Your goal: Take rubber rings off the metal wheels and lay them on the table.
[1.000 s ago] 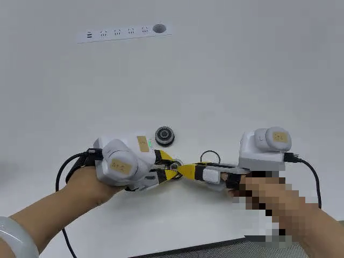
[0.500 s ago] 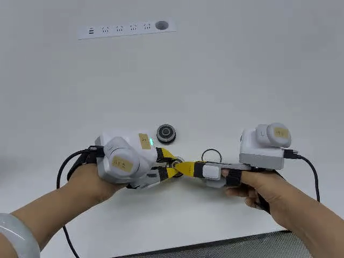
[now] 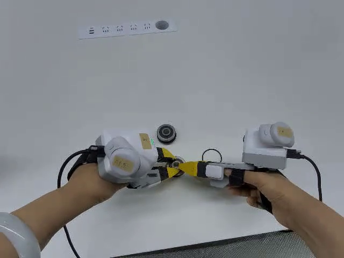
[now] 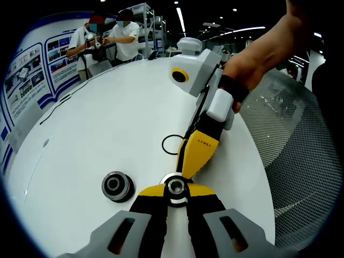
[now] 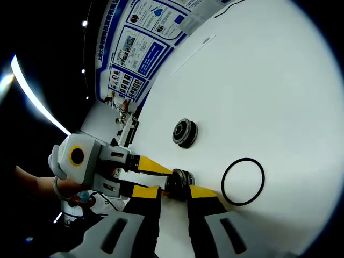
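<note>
The left gripper [image 4: 175, 189] pinches a small silver metal wheel [image 4: 176, 186] over the white table [image 3: 258, 80], and the right gripper [image 5: 178, 189] clamps the same wheel from the opposite side. A loose thin black rubber ring [image 5: 243, 181] lies just beside them, with a second black-rimmed metal wheel [image 3: 165, 133] near. The tan stickers on the gripper housings carry writing too small to read

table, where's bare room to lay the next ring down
Free: the wide bare table between the power strip and the spare wheel, and out to either side. Crowded: the near middle, where the left hand-held gripper and right hand-held gripper meet on the held wheel, with the loose ring beside them.
</note>
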Available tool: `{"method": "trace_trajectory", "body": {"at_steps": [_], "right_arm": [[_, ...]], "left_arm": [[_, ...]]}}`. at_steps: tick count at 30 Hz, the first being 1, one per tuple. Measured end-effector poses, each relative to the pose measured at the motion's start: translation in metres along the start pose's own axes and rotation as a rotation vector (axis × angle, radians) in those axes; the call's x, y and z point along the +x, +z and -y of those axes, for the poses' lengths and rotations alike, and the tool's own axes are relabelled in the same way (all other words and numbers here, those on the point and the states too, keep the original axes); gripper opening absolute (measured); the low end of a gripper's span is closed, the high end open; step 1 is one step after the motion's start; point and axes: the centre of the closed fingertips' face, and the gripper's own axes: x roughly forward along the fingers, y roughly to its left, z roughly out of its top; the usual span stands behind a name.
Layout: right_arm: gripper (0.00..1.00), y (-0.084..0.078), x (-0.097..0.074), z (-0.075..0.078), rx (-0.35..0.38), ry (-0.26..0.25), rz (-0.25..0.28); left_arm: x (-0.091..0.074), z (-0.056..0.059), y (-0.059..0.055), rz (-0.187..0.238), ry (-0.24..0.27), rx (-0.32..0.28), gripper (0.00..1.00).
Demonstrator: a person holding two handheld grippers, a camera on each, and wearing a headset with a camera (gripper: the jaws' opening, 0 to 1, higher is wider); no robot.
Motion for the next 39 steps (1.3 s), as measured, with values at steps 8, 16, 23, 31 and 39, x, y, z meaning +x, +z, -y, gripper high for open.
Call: {"method": "trace_trajectory", "body": {"at_steps": [8,16,23,31,39], "right_arm": [[0.17,0.0005,0.0,0.0025,0.0,0.0,-0.004],[0.07,0.0006,-0.0024,0.0078,-0.022,-0.019,0.004],[0.03,0.0017,-0.003,0.0088,-0.031,-0.027,0.009],[0.02,0.0022,-0.0032,0.0095,-0.036,-0.033,0.012],[0.01,0.0027,-0.0034,0.0053,-0.028,-0.029,0.017]], "left_arm": [[0.0003,-0.0003,0.0001,-0.001,-0.002,0.0,0.13],[0.0002,0.0002,0.0001,-0.003,-0.003,0.002,0.13],[0.0002,0.0004,-0.0001,-0.004,-0.003,0.003,0.13],[0.0004,0.0004,0.0002,-0.008,-0.003,0.003,0.13],[0.0002,0.0003,-0.0001,-0.012,-0.004,0.004,0.13]]}}
